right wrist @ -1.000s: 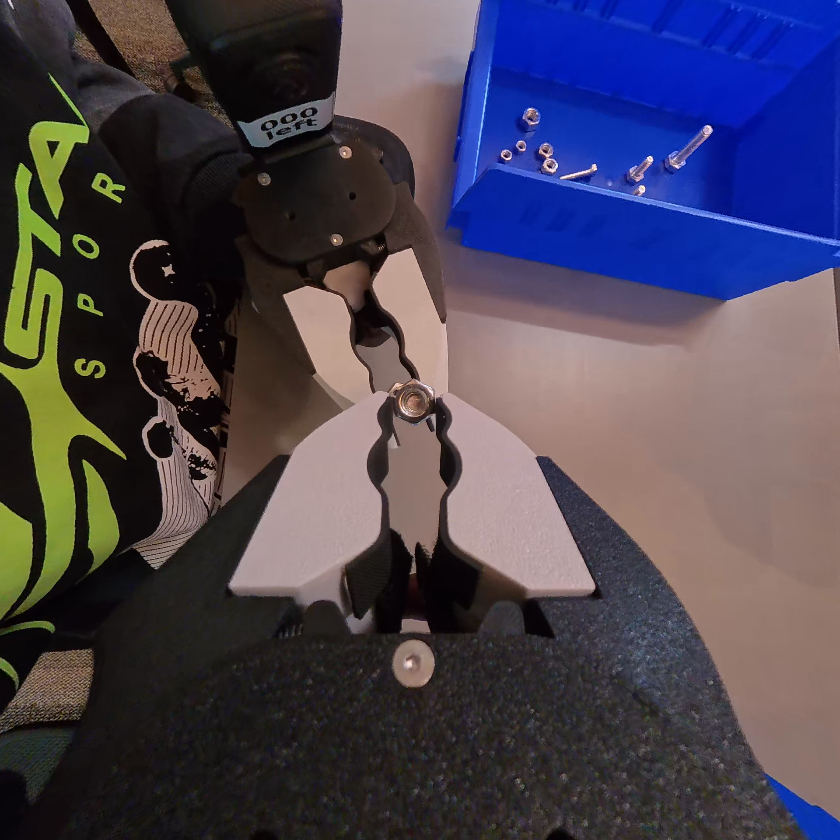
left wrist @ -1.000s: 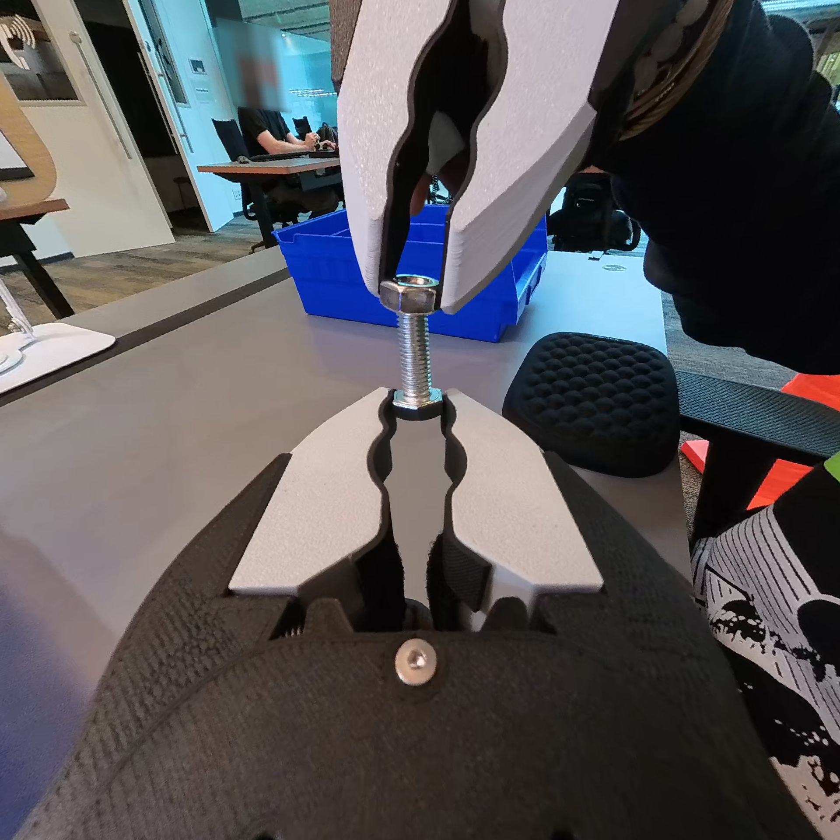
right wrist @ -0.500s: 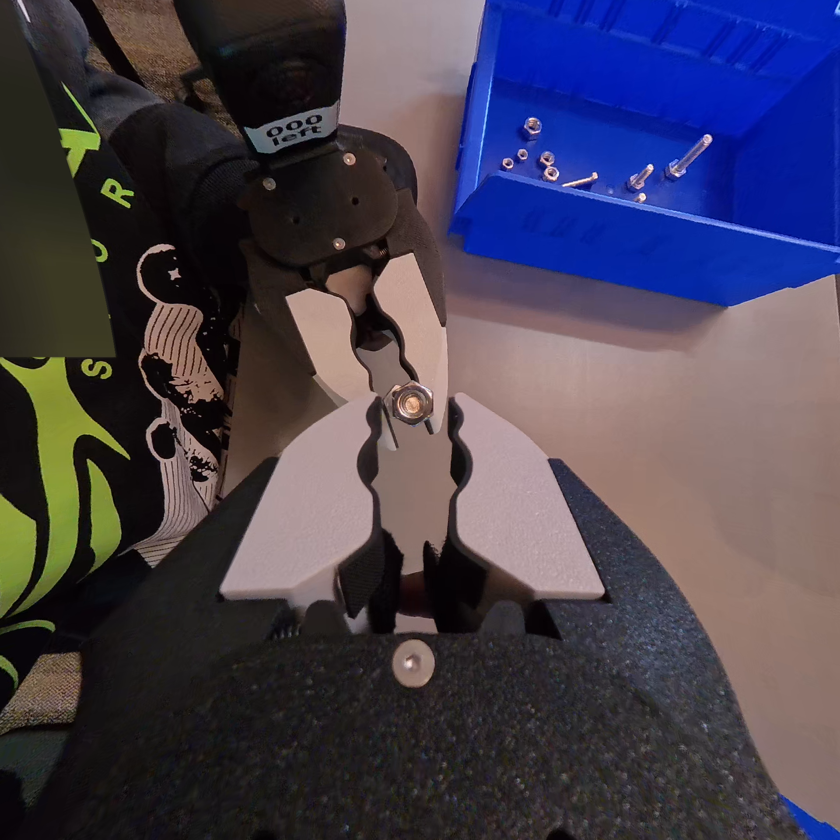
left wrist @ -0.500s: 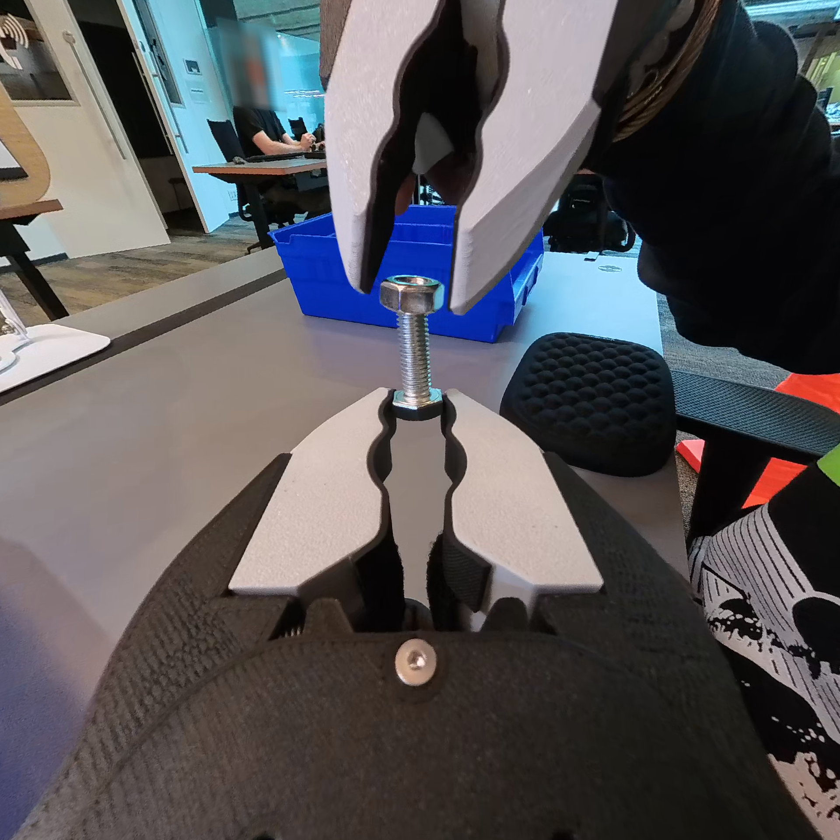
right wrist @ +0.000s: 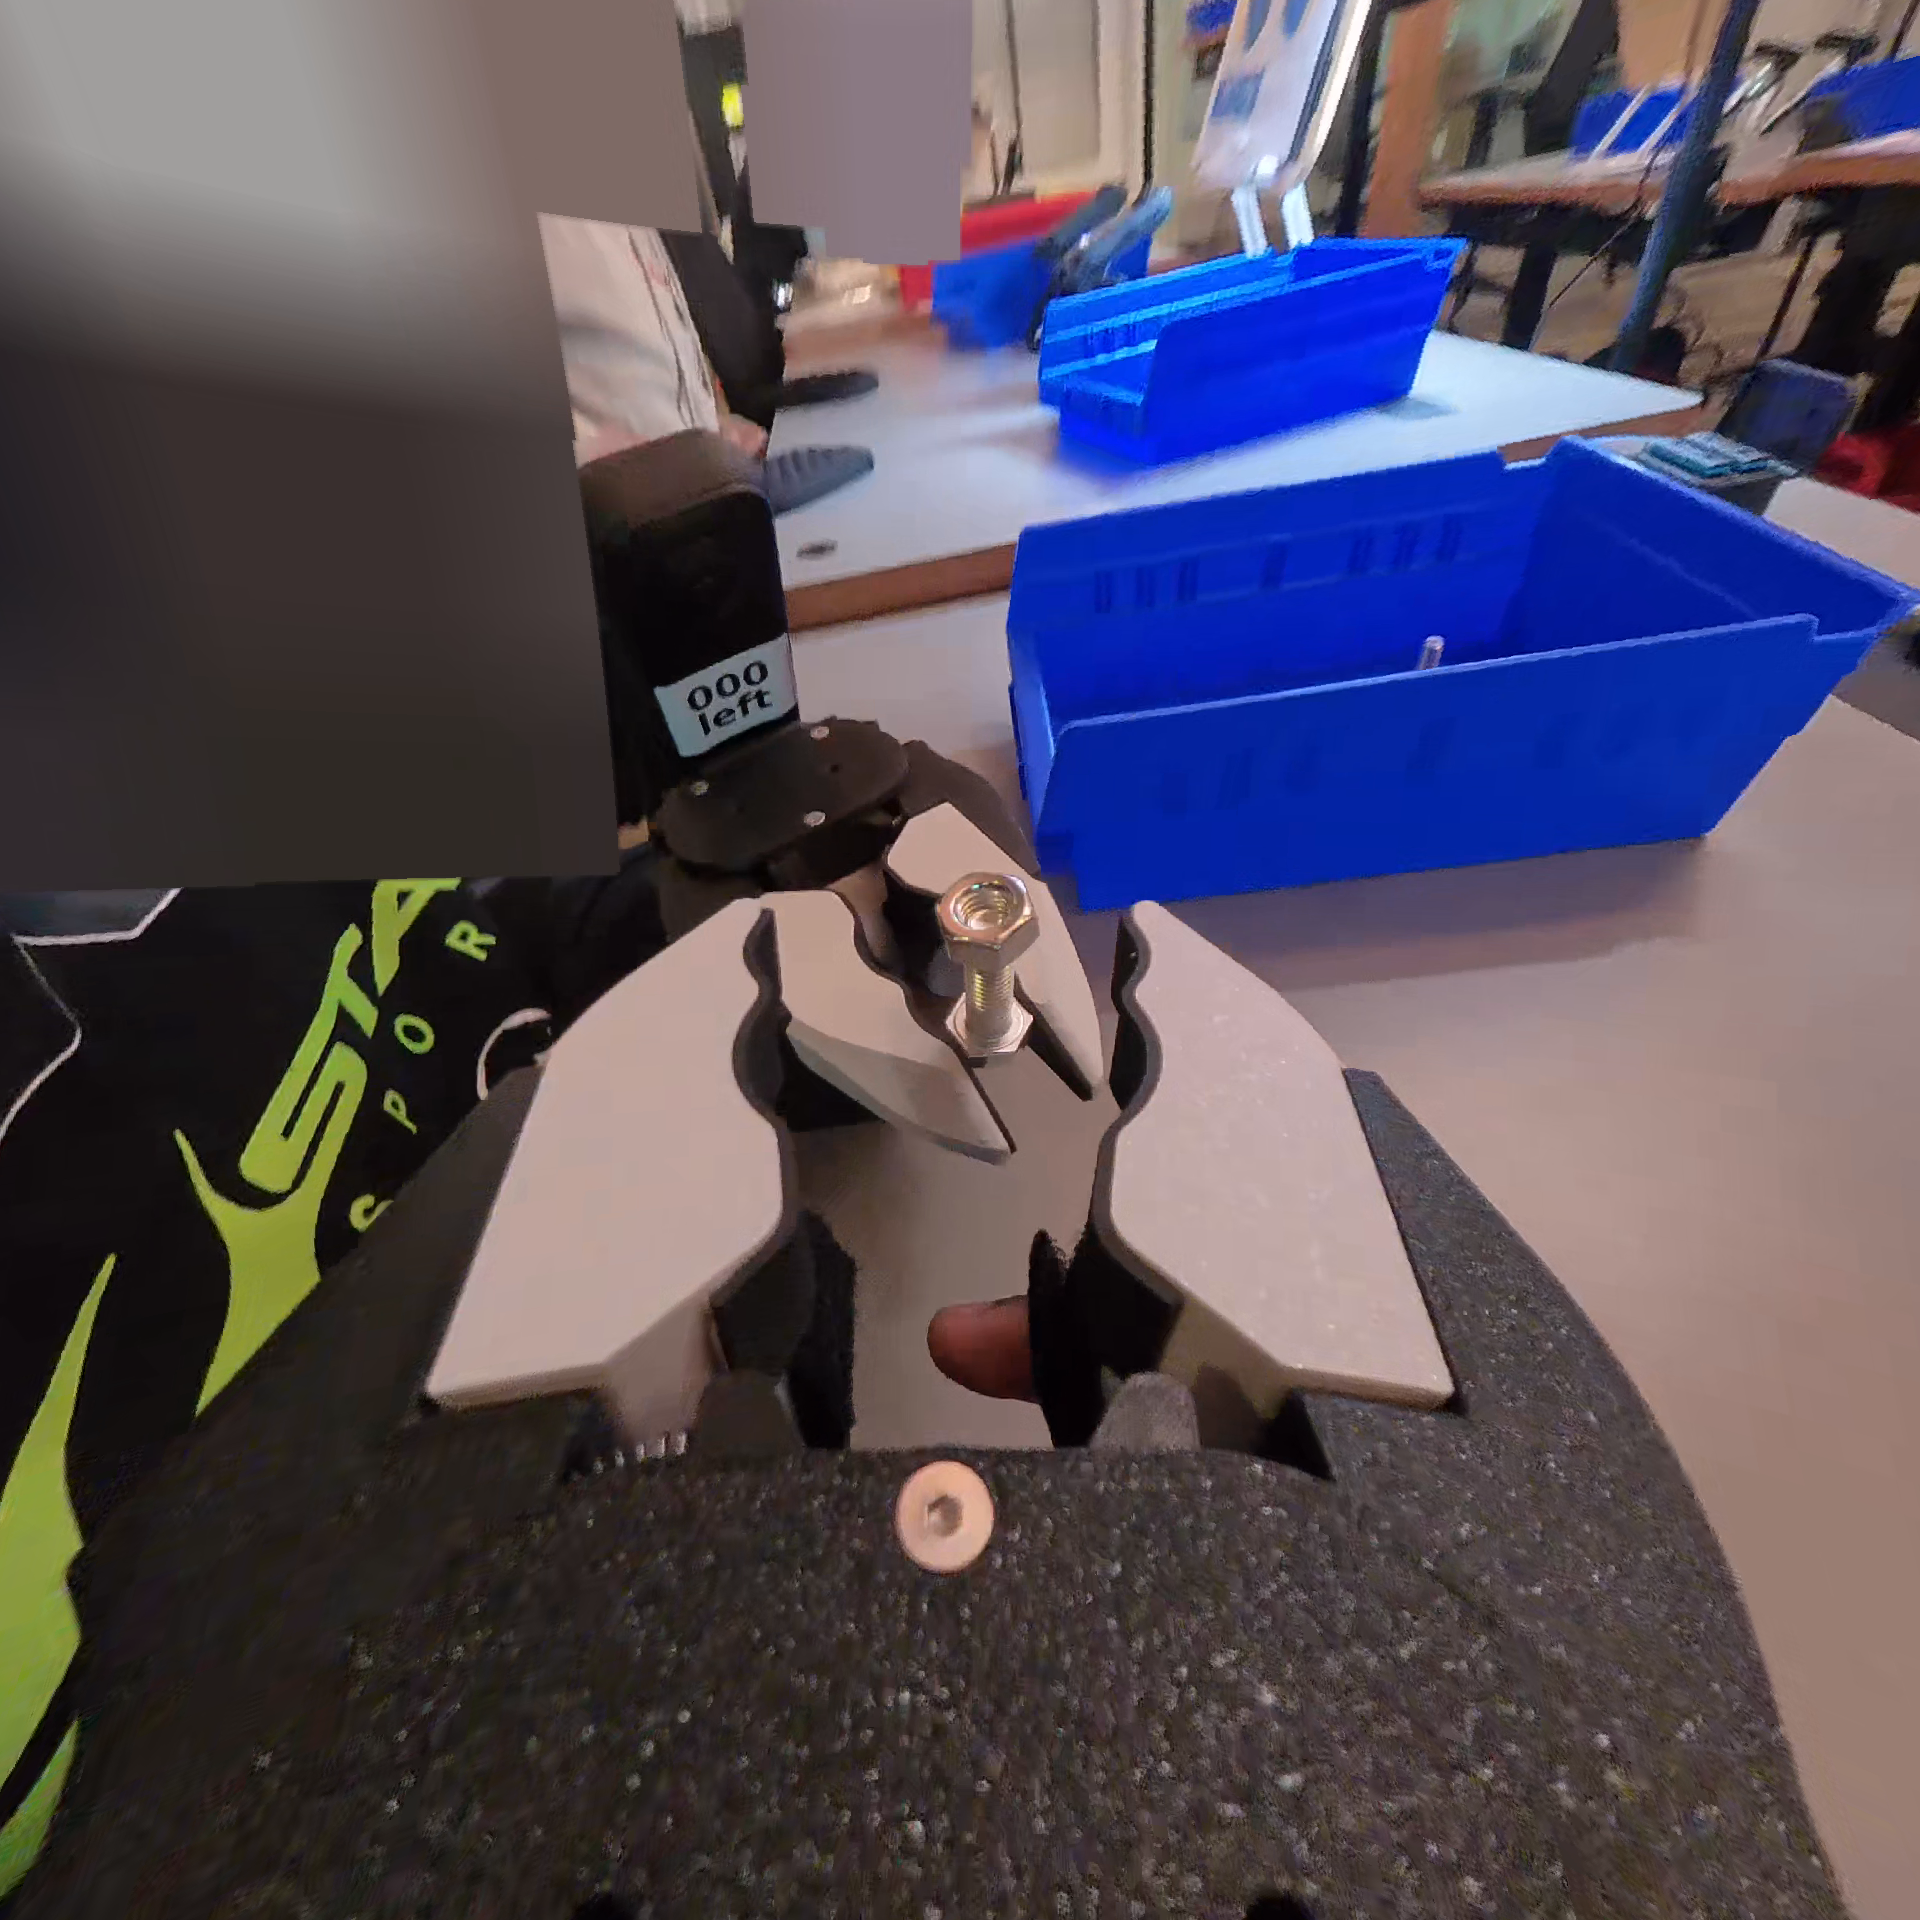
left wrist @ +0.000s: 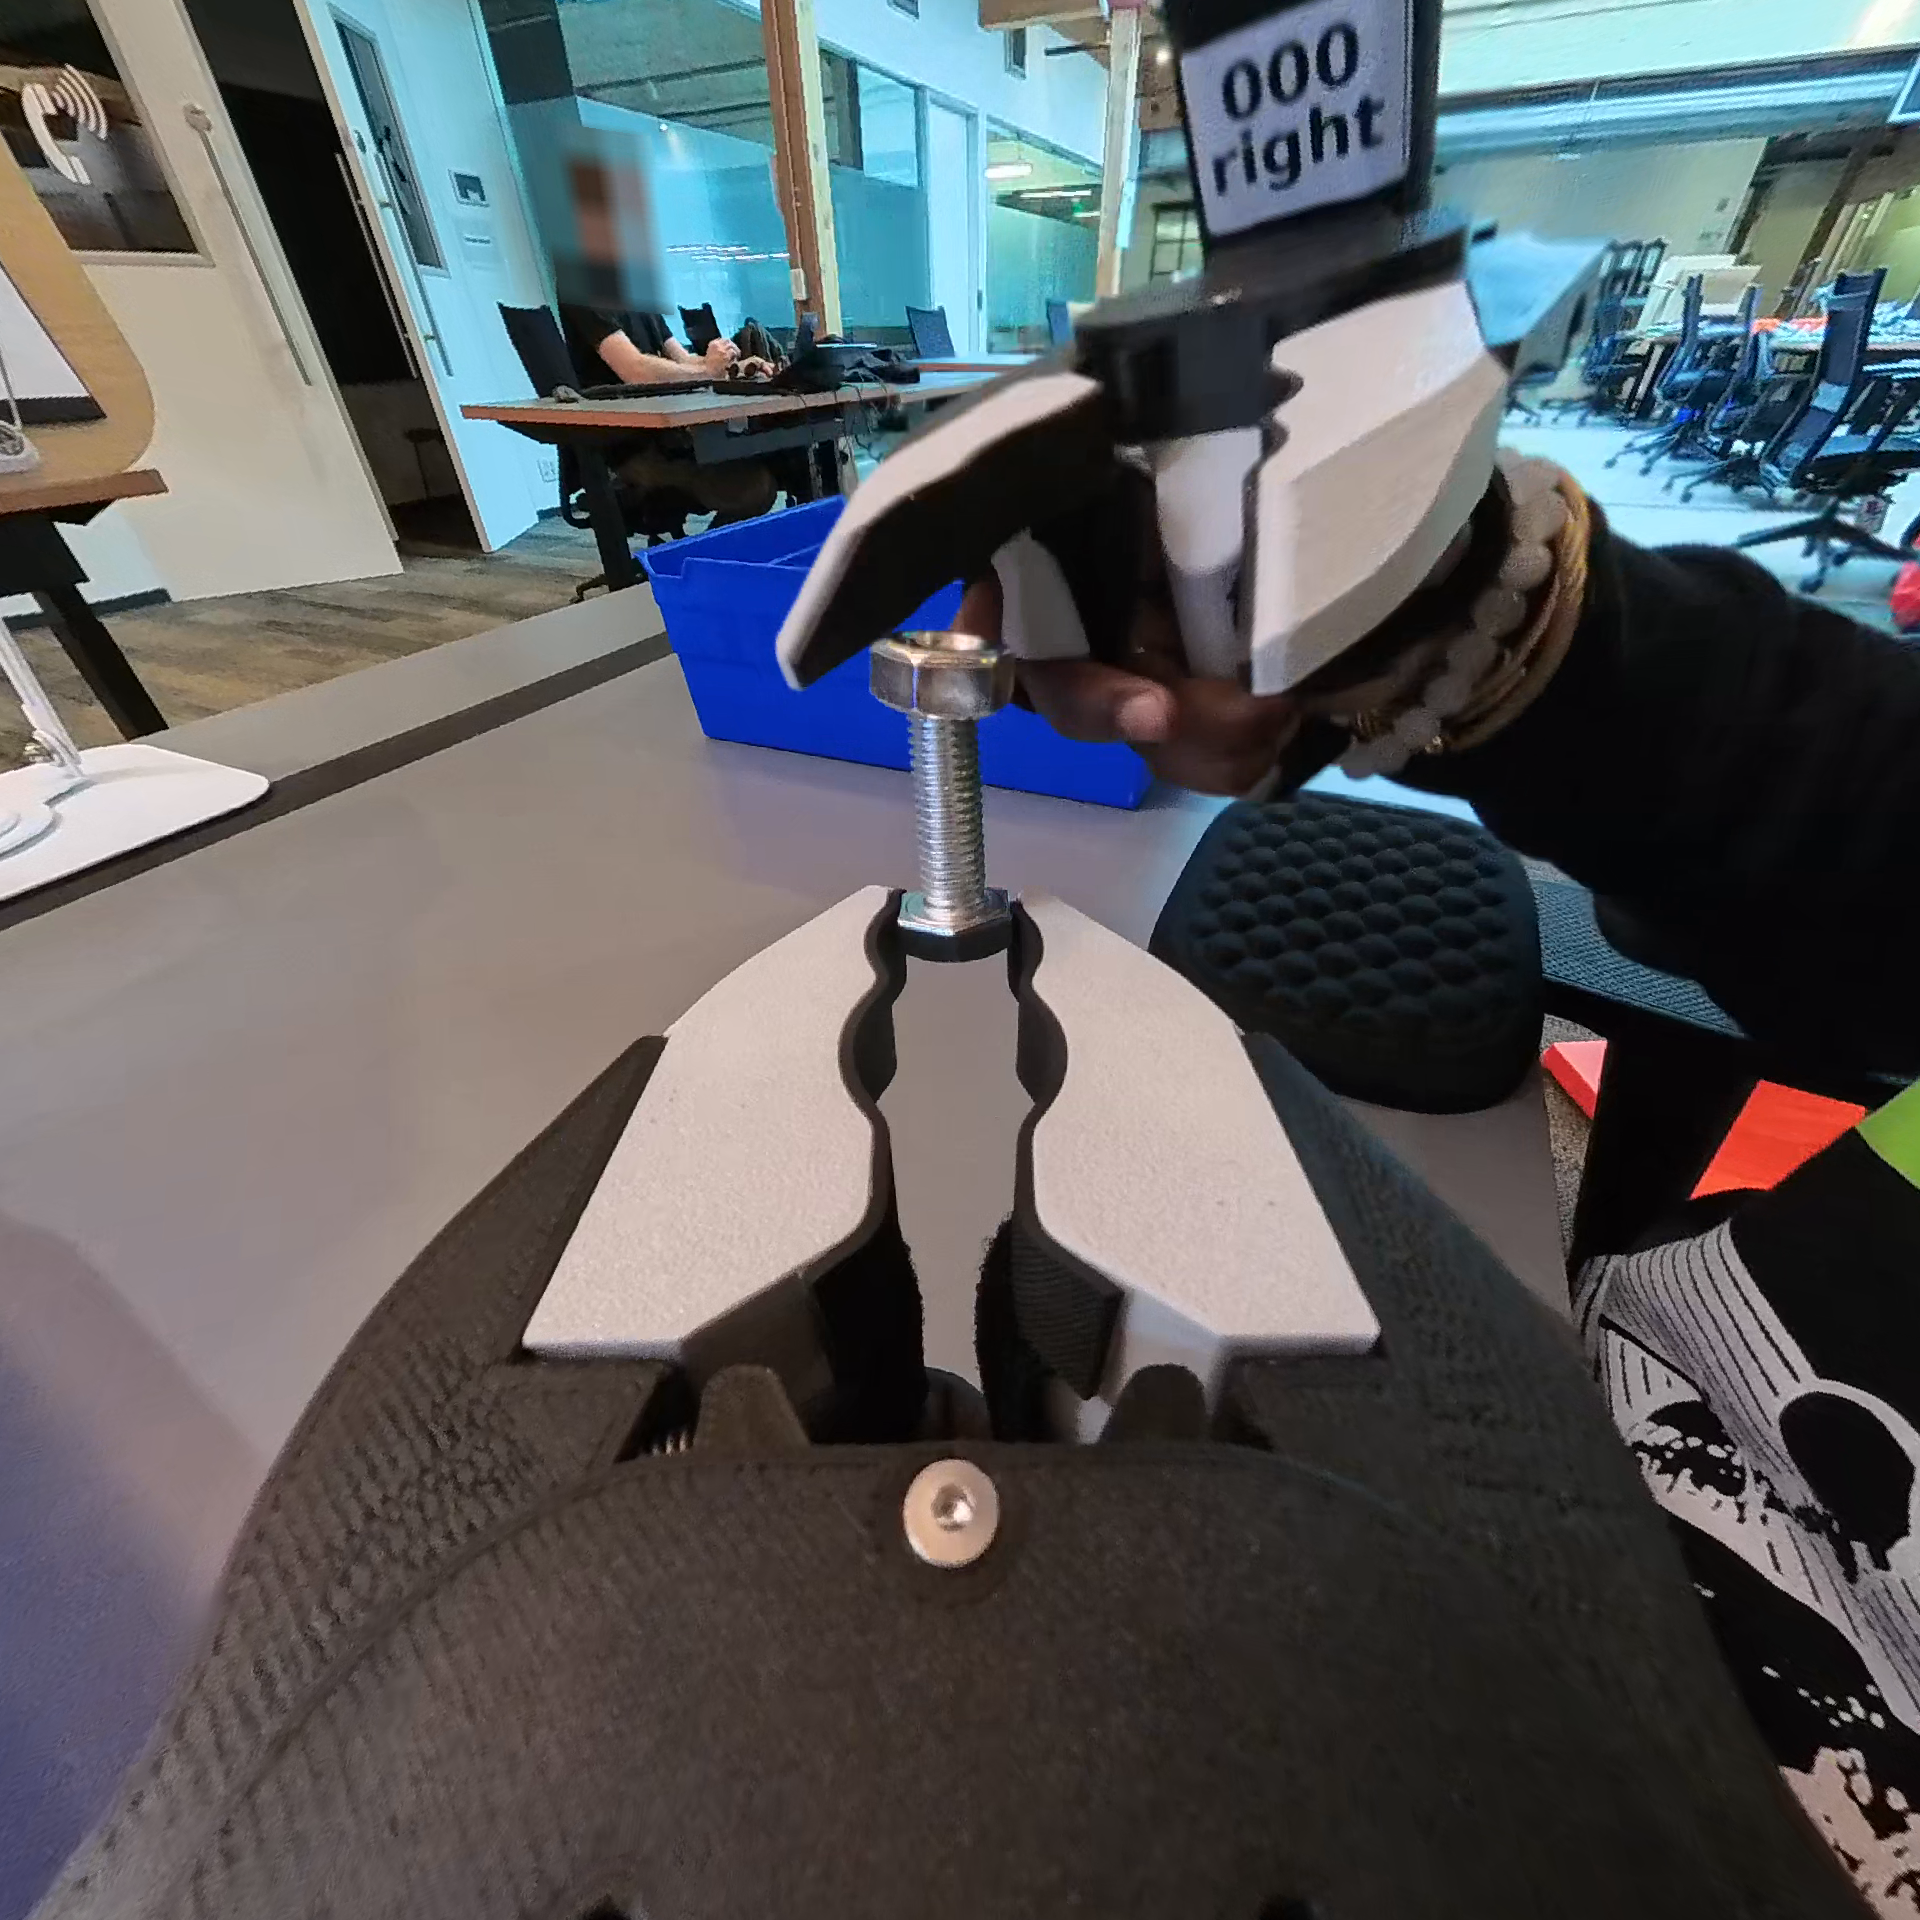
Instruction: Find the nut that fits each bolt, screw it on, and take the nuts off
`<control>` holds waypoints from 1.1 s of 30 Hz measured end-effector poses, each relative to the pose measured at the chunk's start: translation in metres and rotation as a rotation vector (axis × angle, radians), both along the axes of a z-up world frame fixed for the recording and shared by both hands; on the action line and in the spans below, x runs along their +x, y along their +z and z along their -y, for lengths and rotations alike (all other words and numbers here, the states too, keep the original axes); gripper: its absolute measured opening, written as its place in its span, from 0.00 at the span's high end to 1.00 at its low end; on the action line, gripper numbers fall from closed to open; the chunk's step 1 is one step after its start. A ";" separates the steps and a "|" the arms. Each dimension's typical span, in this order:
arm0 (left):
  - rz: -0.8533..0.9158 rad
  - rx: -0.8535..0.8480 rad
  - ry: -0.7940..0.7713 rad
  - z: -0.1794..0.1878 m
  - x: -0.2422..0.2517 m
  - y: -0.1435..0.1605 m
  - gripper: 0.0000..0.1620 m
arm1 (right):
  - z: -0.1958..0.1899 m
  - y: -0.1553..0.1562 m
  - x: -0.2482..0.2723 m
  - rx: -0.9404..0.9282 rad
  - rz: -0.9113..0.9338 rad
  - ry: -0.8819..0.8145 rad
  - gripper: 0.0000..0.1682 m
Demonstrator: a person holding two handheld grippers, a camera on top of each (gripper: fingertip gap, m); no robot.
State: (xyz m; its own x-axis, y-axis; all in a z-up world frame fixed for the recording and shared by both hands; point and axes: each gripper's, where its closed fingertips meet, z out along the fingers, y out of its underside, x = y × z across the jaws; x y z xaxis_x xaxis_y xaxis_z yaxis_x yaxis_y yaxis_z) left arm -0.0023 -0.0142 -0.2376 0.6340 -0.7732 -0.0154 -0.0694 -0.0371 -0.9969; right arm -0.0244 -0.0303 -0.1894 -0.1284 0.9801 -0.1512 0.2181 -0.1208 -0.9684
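A silver bolt (left wrist: 948, 821) stands upright with its head clamped in my left gripper (left wrist: 951, 925), which is shut on it. A silver hex nut (left wrist: 940, 675) sits on the top end of the thread. My right gripper (left wrist: 1049, 655) hangs tilted just behind and above the nut, jaws open, not touching it. In the right wrist view the nut (right wrist: 985, 914) and bolt (right wrist: 987, 997) show between the spread fingers of my right gripper (right wrist: 951, 925). The left gripper (right wrist: 992, 1049) holds the bolt head from the far side.
A blue bin (left wrist: 748, 644) stands on the grey table (left wrist: 416, 987) behind the bolt; it also shows in the right wrist view (right wrist: 1351, 769) with a bolt (right wrist: 1432, 649) inside. A black armrest pad (left wrist: 1351, 935) is at the right, a white stand base (left wrist: 104, 810) at the left. The left gripper's tips are roughly 5 cm from the right gripper's.
My right gripper opened off the nut, lifted and swung from pointing straight down to a tilted, sideways pose. The nut stays on the bolt. The left gripper has not moved.
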 end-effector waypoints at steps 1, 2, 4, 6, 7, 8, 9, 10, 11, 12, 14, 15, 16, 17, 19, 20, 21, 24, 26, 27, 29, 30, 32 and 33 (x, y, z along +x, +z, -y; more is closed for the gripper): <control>-0.001 -0.001 0.000 0.000 0.000 0.000 0.88 | 0.000 0.000 0.000 -0.013 -0.023 -0.011 0.63; -0.003 -0.002 0.000 0.000 0.000 -0.001 0.88 | 0.001 0.000 0.001 -0.023 -0.039 -0.019 0.64; -0.005 -0.003 0.002 -0.001 0.000 -0.001 0.88 | 0.001 0.000 0.001 -0.037 -0.062 -0.032 0.64; -0.007 -0.005 0.004 -0.001 0.000 -0.001 0.88 | 0.003 0.001 0.001 -0.052 -0.084 -0.030 0.67; -0.007 -0.006 0.005 -0.001 0.000 -0.001 0.88 | 0.004 0.002 0.001 -0.055 -0.092 -0.031 0.67; -0.007 -0.006 0.006 -0.001 0.000 -0.001 0.88 | 0.004 0.002 0.001 -0.054 -0.096 -0.035 0.68; -0.007 -0.007 0.006 -0.001 0.000 -0.001 0.88 | 0.004 0.002 0.001 -0.052 -0.099 -0.037 0.68; -0.007 -0.007 0.006 -0.001 0.000 -0.001 0.88 | 0.004 0.001 0.001 -0.052 -0.099 -0.037 0.69; -0.006 -0.007 0.007 -0.001 0.000 -0.001 0.88 | 0.005 0.001 0.001 -0.054 -0.100 -0.037 0.69; -0.005 -0.008 0.009 -0.001 0.000 -0.001 0.88 | 0.005 0.001 0.001 -0.055 -0.100 -0.037 0.69; -0.002 -0.010 0.010 -0.002 -0.001 -0.001 0.88 | 0.005 0.001 0.001 -0.055 -0.101 -0.039 0.70; 0.000 -0.012 0.011 -0.002 -0.001 -0.001 0.88 | 0.005 0.001 0.001 -0.055 -0.101 -0.041 0.70; 0.001 -0.014 0.012 -0.002 -0.001 -0.001 0.88 | 0.005 0.001 0.002 -0.056 -0.101 -0.042 0.70; 0.003 -0.015 0.013 -0.002 -0.001 -0.001 0.88 | 0.005 0.001 0.002 -0.056 -0.100 -0.043 0.70; 0.005 -0.015 0.014 -0.002 -0.002 -0.001 0.88 | 0.005 0.001 0.004 -0.058 -0.101 -0.046 0.71; 0.006 -0.015 0.014 -0.002 -0.002 -0.001 0.88 | 0.005 0.001 0.005 -0.058 -0.101 -0.047 0.71; 0.006 -0.016 0.014 -0.003 -0.002 -0.001 0.88 | 0.004 0.001 0.005 -0.057 -0.102 -0.050 0.72; 0.005 -0.015 0.012 -0.002 -0.002 -0.001 0.88 | 0.002 0.002 0.006 -0.054 -0.103 -0.063 0.71; 0.003 -0.016 0.011 -0.002 -0.001 -0.002 0.88 | 0.001 0.003 0.005 -0.051 -0.113 -0.069 0.70; 0.002 -0.017 0.010 -0.002 -0.001 -0.002 0.88 | 0.002 0.003 0.004 -0.049 -0.118 -0.066 0.70; -0.001 -0.019 0.008 -0.002 -0.001 -0.002 0.88 | 0.003 0.002 0.001 -0.044 -0.117 -0.061 0.70; -0.002 -0.020 0.009 -0.002 -0.001 -0.003 0.88 | 0.003 0.002 0.000 -0.044 -0.115 -0.058 0.70; 0.000 -0.022 0.012 -0.003 -0.001 -0.003 0.88 | 0.004 0.002 0.000 -0.048 -0.114 -0.056 0.71; 0.004 -0.024 0.014 -0.003 -0.002 -0.002 0.88 | 0.004 0.002 0.000 -0.050 -0.118 -0.059 0.72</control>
State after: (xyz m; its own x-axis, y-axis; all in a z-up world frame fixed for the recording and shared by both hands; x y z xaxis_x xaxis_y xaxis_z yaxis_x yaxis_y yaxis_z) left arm -0.0043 -0.0110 -0.2399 0.6445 -0.7646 0.0061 -0.0644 -0.0622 -0.9960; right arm -0.0244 -0.0339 -0.1874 -0.0904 0.9781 -0.1875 0.0942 -0.1790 -0.9793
